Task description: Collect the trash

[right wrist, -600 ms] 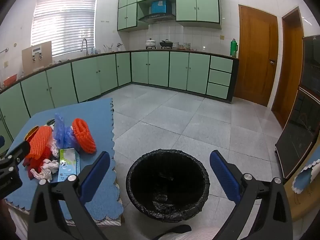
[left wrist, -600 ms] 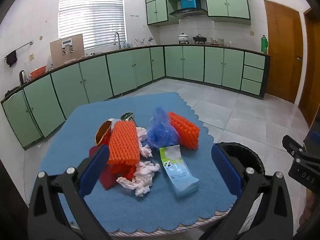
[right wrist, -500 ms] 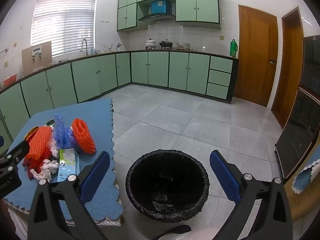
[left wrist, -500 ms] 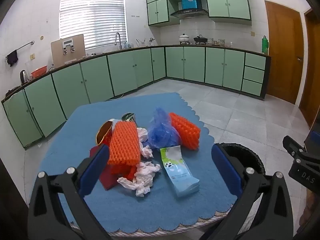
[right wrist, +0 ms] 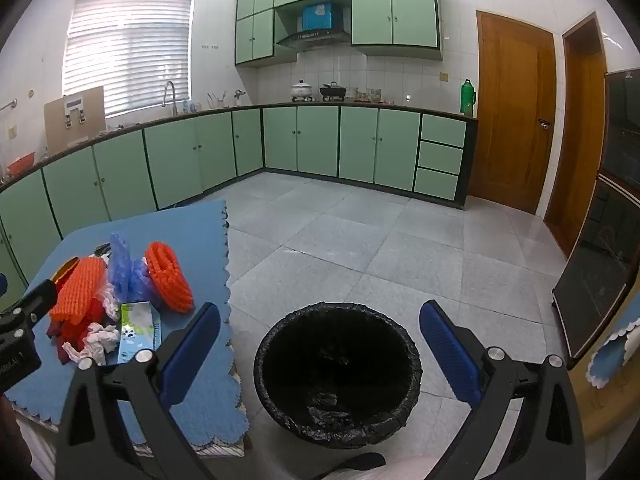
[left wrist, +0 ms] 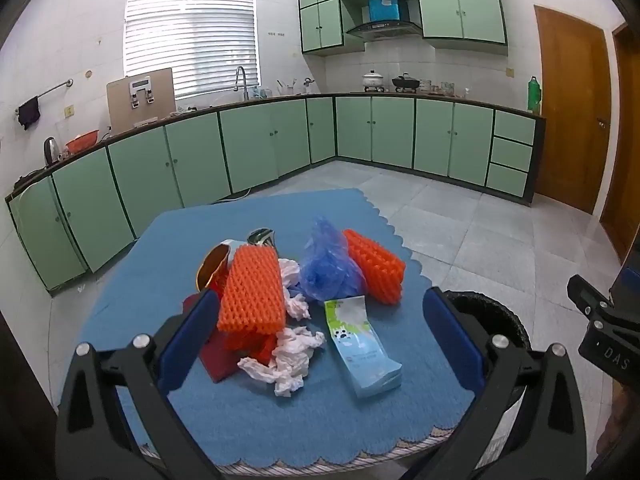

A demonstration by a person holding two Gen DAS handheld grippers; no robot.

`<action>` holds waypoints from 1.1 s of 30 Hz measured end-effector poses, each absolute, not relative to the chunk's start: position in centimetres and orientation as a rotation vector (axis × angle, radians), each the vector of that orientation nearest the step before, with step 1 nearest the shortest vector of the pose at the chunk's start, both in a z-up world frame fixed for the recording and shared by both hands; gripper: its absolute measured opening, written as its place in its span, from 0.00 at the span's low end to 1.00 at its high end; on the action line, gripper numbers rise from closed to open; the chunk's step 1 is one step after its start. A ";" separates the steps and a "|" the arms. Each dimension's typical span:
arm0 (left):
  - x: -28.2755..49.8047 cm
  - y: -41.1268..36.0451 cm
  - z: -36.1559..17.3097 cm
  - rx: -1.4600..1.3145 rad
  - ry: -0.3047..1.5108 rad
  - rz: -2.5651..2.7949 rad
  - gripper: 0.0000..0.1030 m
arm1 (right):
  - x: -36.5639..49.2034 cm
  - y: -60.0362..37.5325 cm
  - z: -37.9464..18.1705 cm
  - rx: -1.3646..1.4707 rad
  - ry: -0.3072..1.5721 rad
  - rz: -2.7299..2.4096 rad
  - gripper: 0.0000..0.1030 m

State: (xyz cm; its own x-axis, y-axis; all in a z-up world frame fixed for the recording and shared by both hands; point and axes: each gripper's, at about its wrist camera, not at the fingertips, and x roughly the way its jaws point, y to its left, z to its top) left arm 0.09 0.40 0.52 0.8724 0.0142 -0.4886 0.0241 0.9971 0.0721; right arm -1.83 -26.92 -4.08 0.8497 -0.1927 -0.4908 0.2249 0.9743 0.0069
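The trash pile [left wrist: 288, 300] lies on the blue-covered surface [left wrist: 160, 272], with the black-lined bin [right wrist: 338, 376] on the floor just beside it. The left gripper [left wrist: 318, 332] hangs over the pile, jaws spread wide and empty. The right gripper [right wrist: 320, 354] hovers above the bin, jaws likewise released; the scraps at the bin's bottom are perhaps plastic.

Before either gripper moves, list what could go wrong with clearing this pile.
1. The trash is heaped: the orange foam net lies over the red packet and crumpled tissue, so grabbing one could drag others off the blue cloth.
2. The blue plastic bag is flimsy and may slip from the jaws.
3. The bin sits on the floor beside the table, so a release short of its rim would likely land on the tiles.
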 end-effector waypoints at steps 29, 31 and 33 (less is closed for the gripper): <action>-0.1 0.3 0.6 0.076 0.485 -0.007 0.95 | -3.1 -27.6 -3.3 0.073 0.456 -0.203 0.94; -0.1 0.3 0.6 0.074 0.485 -0.006 0.95 | -3.1 -27.6 -3.3 0.074 0.457 -0.203 0.94; -0.1 0.3 0.6 0.074 0.485 -0.006 0.95 | -3.1 -27.6 -3.3 0.074 0.456 -0.203 0.94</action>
State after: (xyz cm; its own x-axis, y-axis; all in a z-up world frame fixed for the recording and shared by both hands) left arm -0.10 0.33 0.64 0.8846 0.0116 -0.4662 0.0236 0.9973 0.0697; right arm -3.13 -27.55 -3.29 0.8782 -0.1777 -0.4441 0.2107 0.9772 0.0258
